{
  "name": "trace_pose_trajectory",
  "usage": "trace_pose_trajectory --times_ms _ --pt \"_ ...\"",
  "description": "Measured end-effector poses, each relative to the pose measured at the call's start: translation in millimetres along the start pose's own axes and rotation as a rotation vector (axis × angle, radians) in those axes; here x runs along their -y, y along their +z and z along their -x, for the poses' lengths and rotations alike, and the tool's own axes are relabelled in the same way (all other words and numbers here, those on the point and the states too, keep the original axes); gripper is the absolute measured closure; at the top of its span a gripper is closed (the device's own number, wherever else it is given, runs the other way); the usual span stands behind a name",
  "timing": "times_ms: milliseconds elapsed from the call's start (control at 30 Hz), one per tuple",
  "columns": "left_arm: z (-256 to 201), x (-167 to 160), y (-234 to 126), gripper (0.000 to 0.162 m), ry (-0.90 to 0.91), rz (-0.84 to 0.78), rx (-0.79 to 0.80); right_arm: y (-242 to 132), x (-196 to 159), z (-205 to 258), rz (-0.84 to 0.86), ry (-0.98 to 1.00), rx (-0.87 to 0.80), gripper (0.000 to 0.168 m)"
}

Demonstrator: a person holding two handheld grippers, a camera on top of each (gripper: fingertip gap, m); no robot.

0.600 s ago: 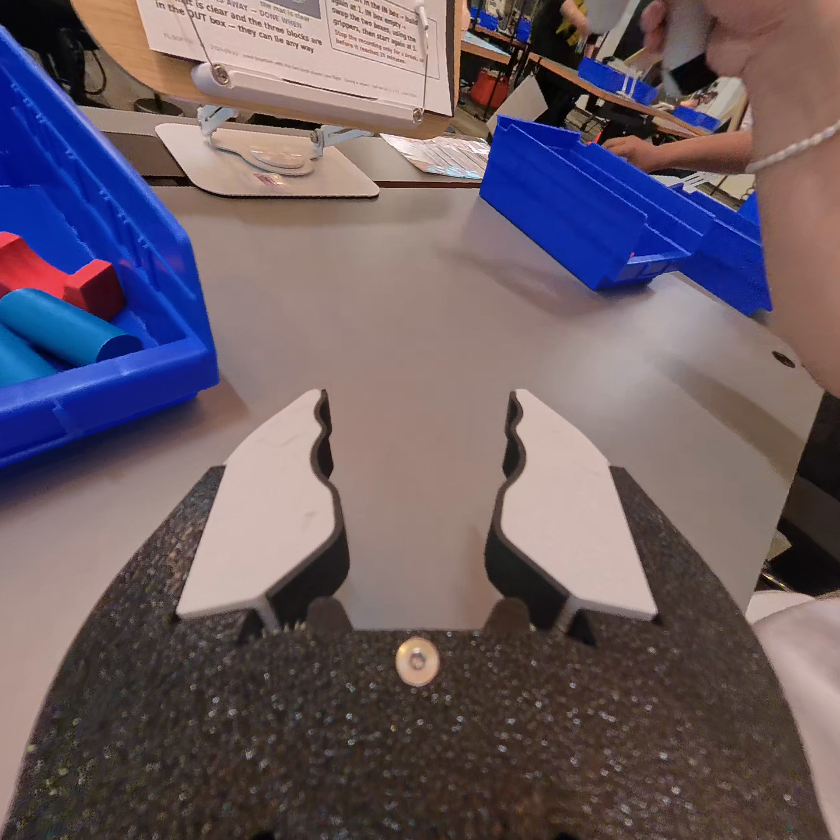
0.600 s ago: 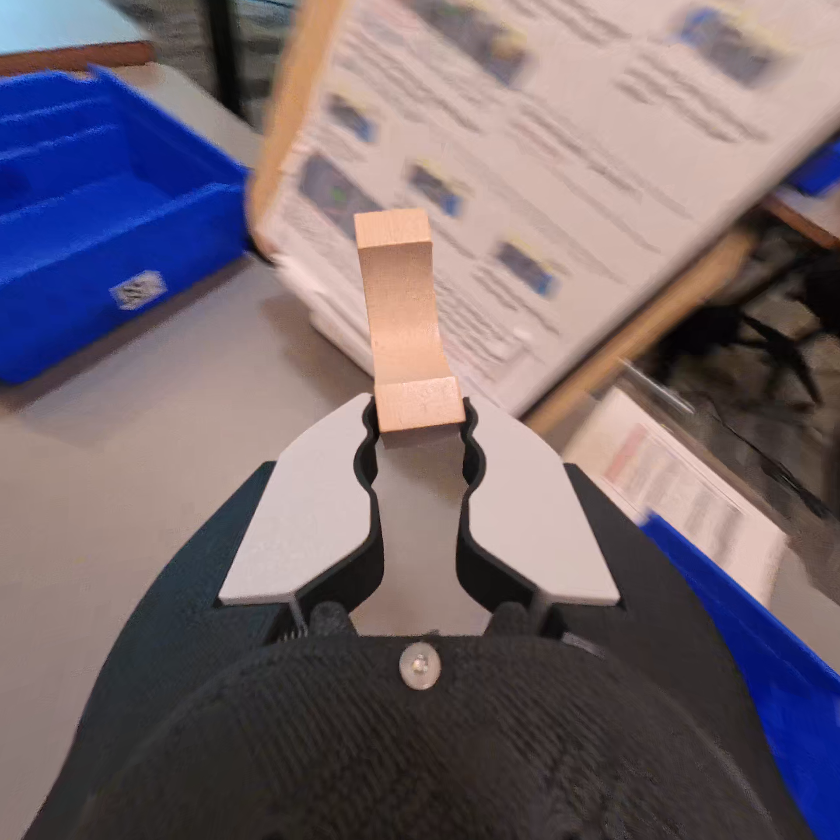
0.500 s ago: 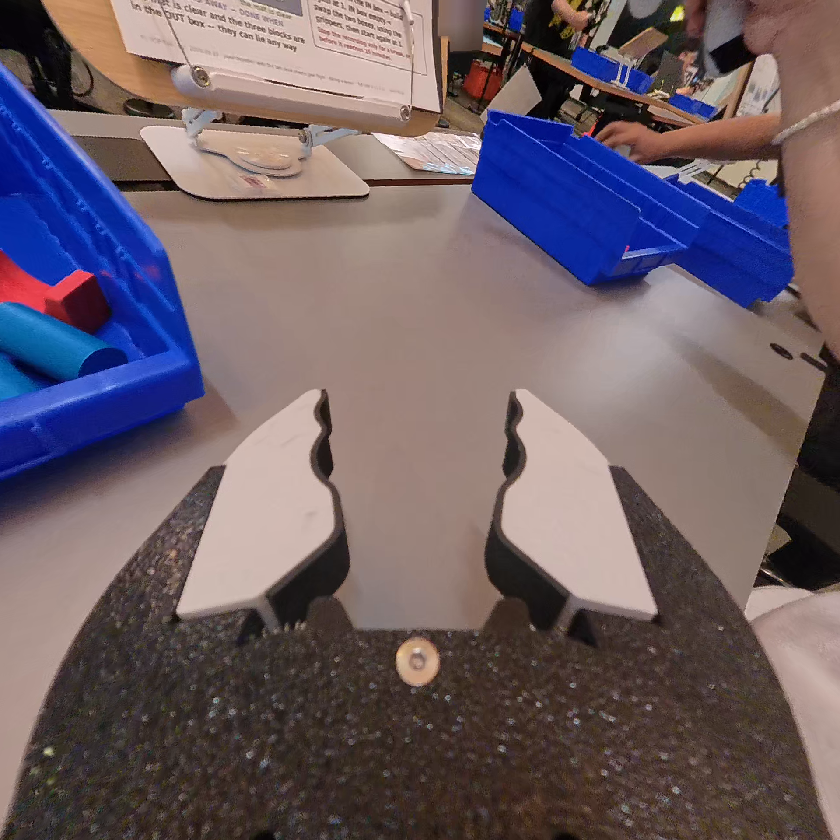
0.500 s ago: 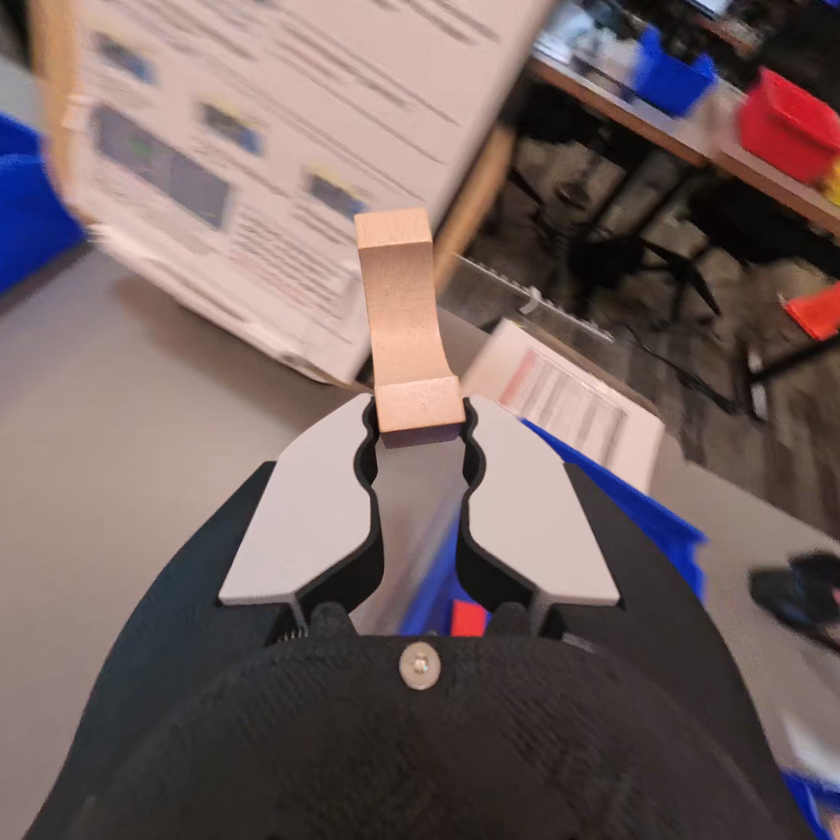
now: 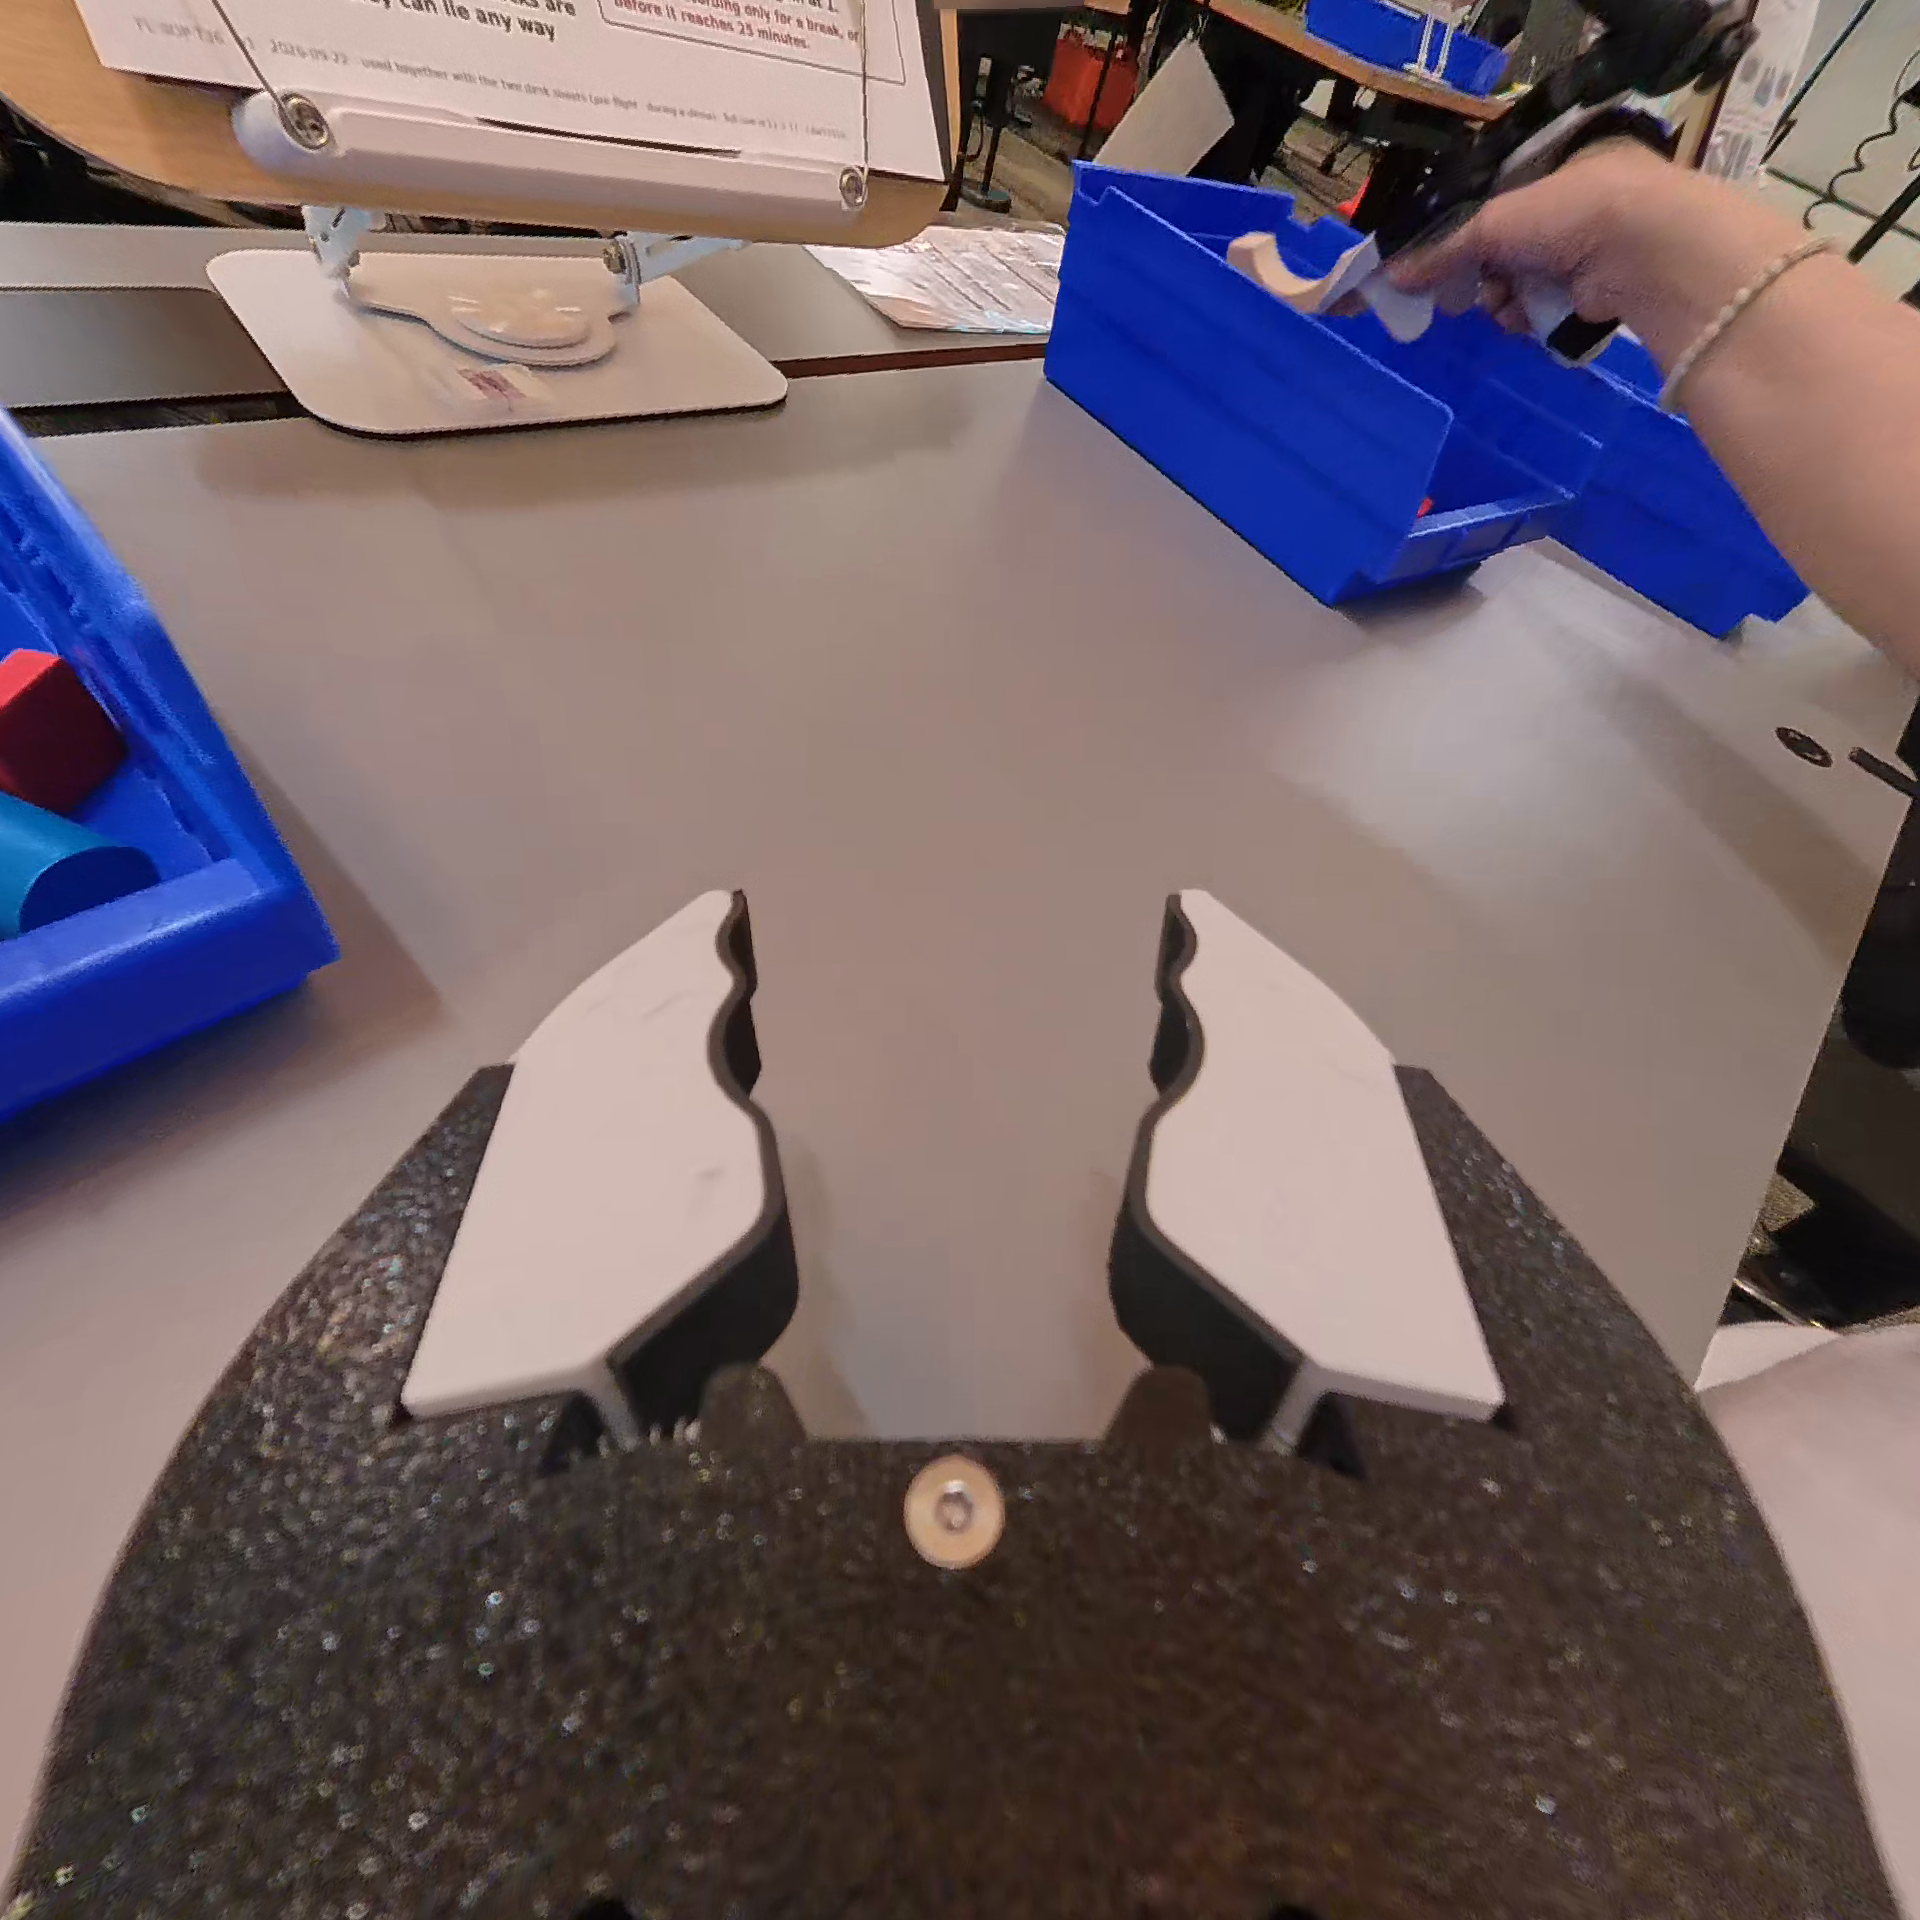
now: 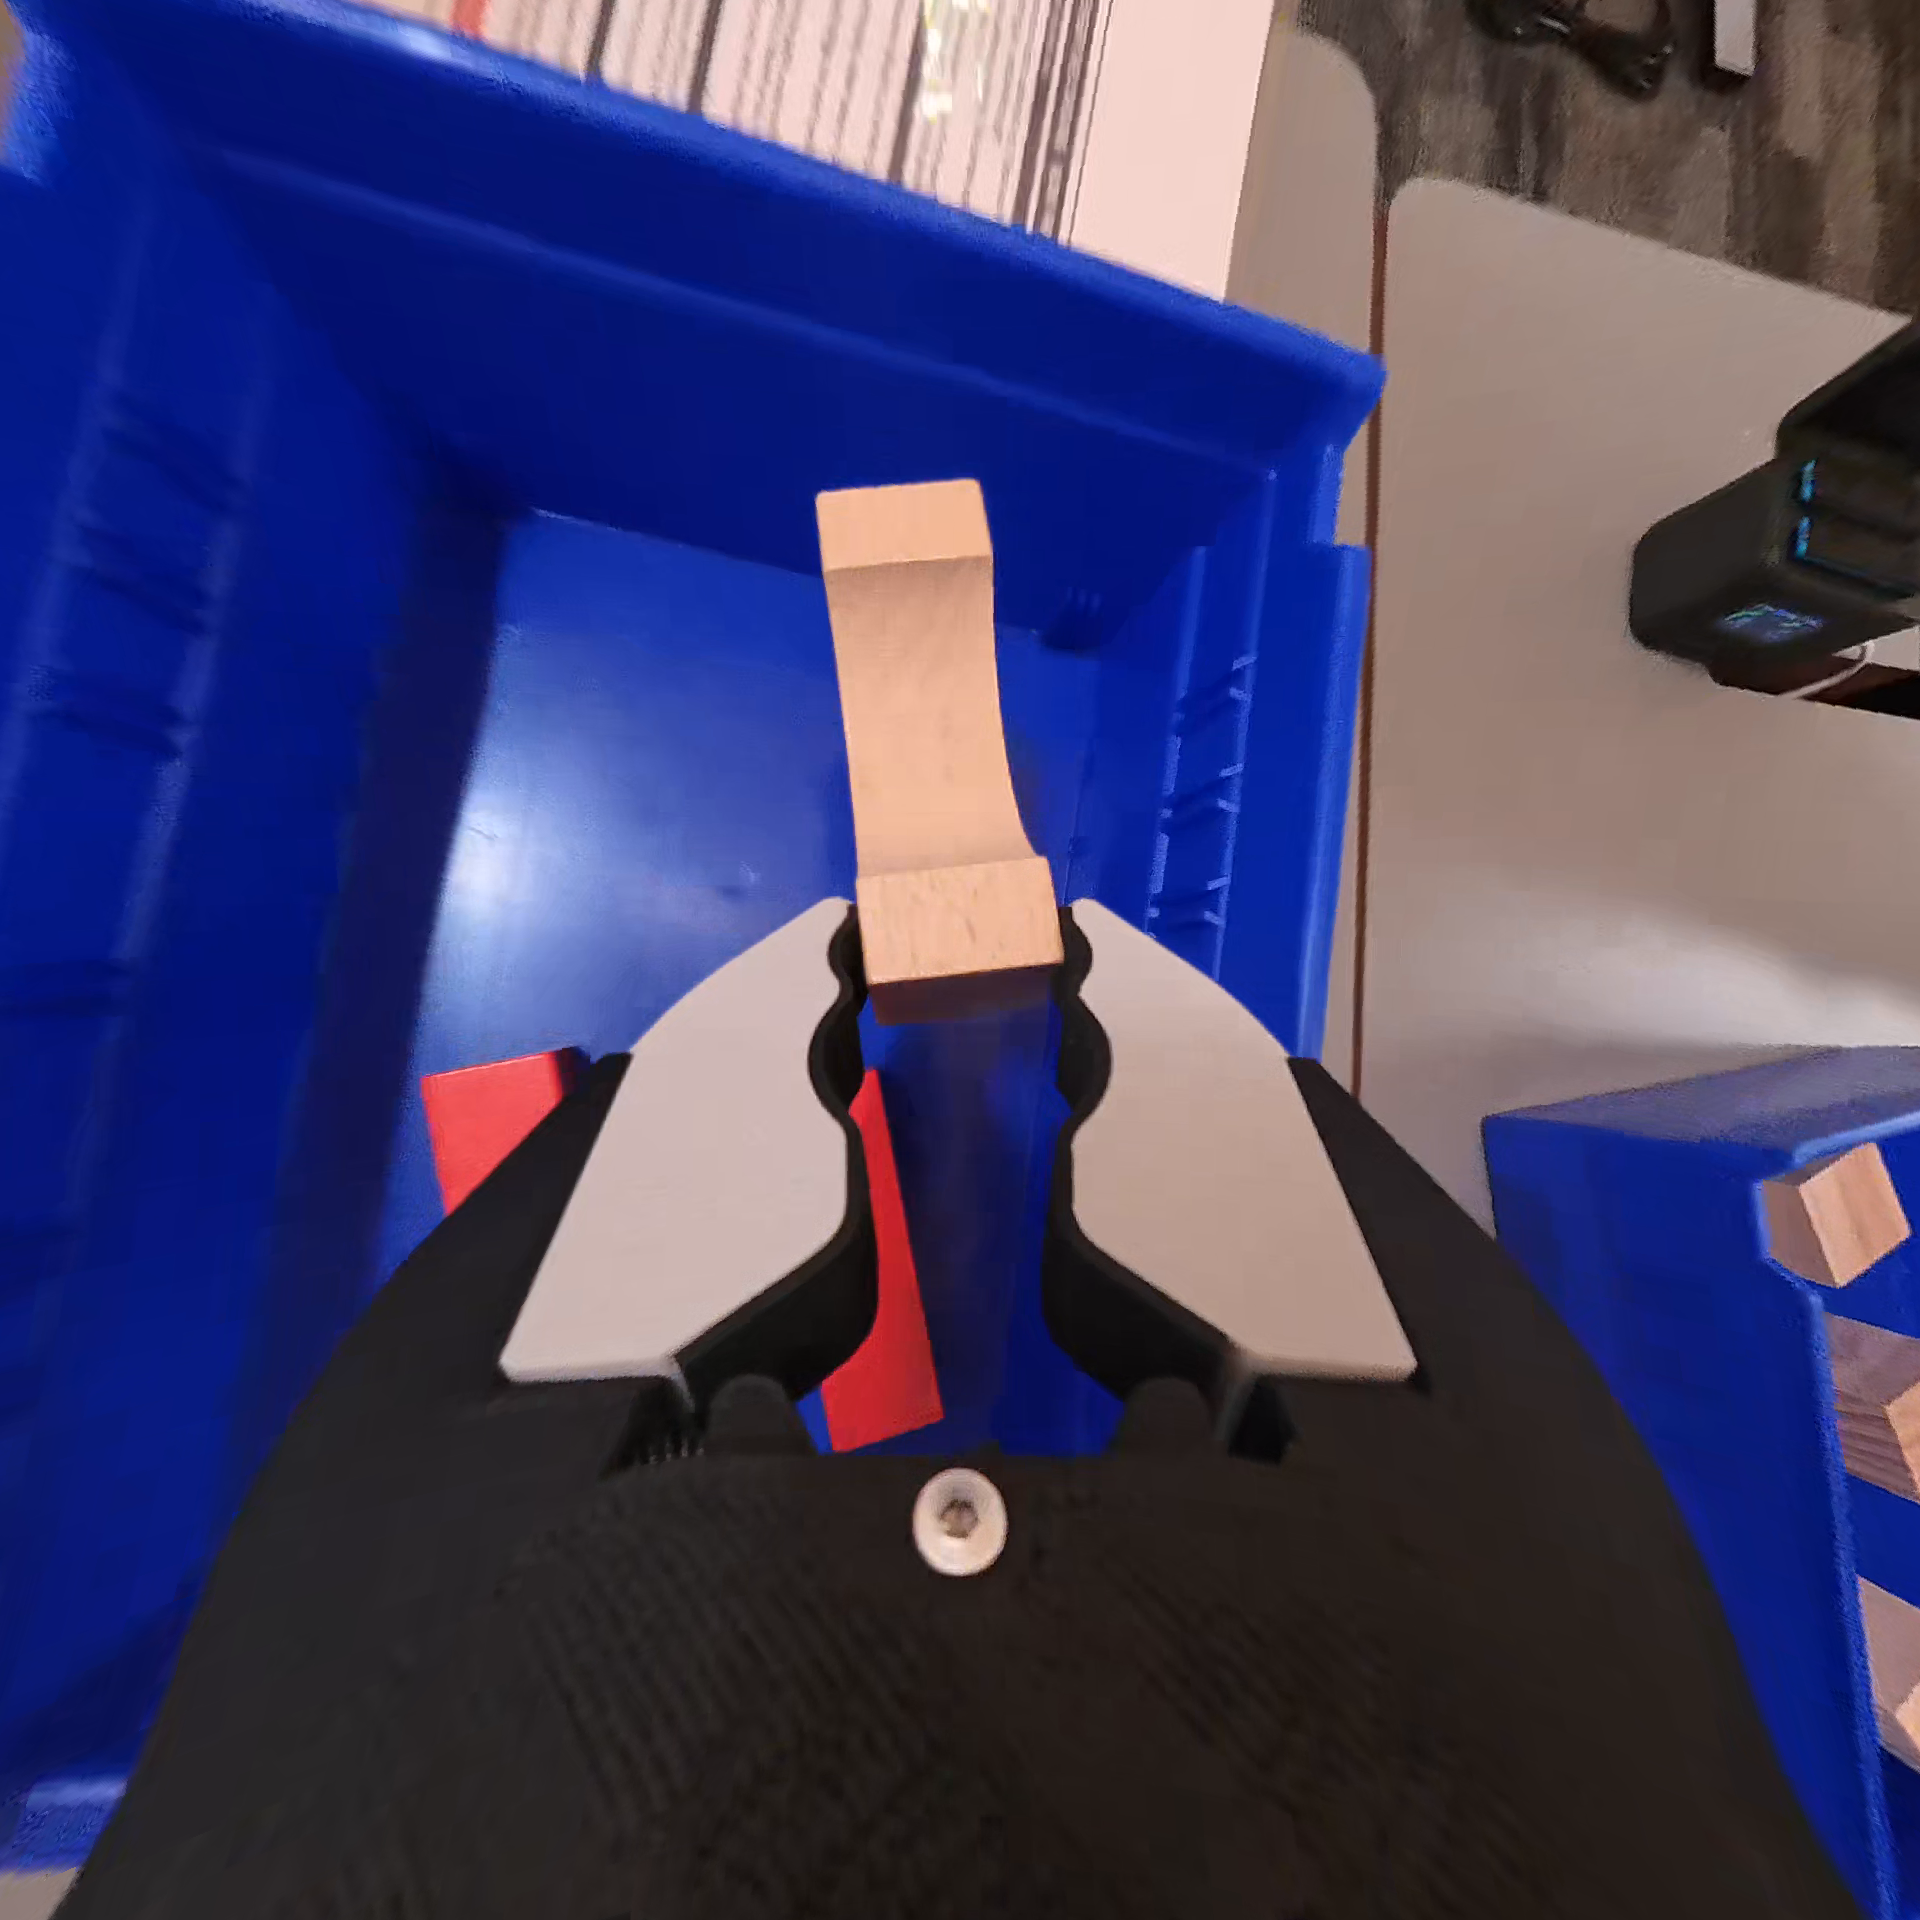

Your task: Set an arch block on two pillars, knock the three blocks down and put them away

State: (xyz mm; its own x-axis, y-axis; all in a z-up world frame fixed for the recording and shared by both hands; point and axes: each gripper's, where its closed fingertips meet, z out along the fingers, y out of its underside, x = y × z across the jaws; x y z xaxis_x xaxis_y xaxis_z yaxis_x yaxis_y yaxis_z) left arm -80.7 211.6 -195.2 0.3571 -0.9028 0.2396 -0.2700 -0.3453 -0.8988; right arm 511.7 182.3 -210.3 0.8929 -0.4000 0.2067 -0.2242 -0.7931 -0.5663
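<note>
The left gripper [image 5: 956, 914] hovers low over the grey table [image 5: 935, 644], its jaws spread wide with nothing between them and only bare tabletop ahead. That bare stretch is bounded on the left by a blue bin [image 5: 156, 935], whose near corner sits just beside the left finger and which holds a red block [image 5: 52, 727] and a teal cylinder [image 5: 62, 883]. At the far edge stands a clipboard stand [image 5: 499, 343] with a printed sheet above it, and at the far right another bin [image 5: 1278, 416], with a second blue one touching it behind. The table's right edge falls away close to the right finger. The right gripper [image 6: 961, 925] is seen in the left wrist view held in a hand [image 5: 1590, 249] above that far bin. Its jaws are pinched on one end of a curved wooden block [image 6: 925, 727], which sticks forward past the fingertips. The block hangs inside the bin's walls [image 6: 727, 343], over the blue floor, apart from the back wall and closer to the right wall than the left. A red piece [image 6: 883, 1299] lies on the floor beneath the gripper. To the right, past the rim, is bare table, a black device [image 6: 1787, 561] and a neighbouring bin with pale wooden blocks [image 6: 1839, 1216] in it.
</note>
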Motion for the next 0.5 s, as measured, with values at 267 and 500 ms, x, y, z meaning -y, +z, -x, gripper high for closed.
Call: trace_pose_trajectory --times_ms 267,500 --pt "-10.4 6.8 5.9 0.087 0.025 0.005 0.014 42.2 -17.0 3.8 0.122 -0.07 -0.053 0.132" --pt "-9.8 6.7 7.9 0.086 0.007 -0.007 0.038 60.3 -34.7 7.3 0.224 -0.1 -0.03 0.133"
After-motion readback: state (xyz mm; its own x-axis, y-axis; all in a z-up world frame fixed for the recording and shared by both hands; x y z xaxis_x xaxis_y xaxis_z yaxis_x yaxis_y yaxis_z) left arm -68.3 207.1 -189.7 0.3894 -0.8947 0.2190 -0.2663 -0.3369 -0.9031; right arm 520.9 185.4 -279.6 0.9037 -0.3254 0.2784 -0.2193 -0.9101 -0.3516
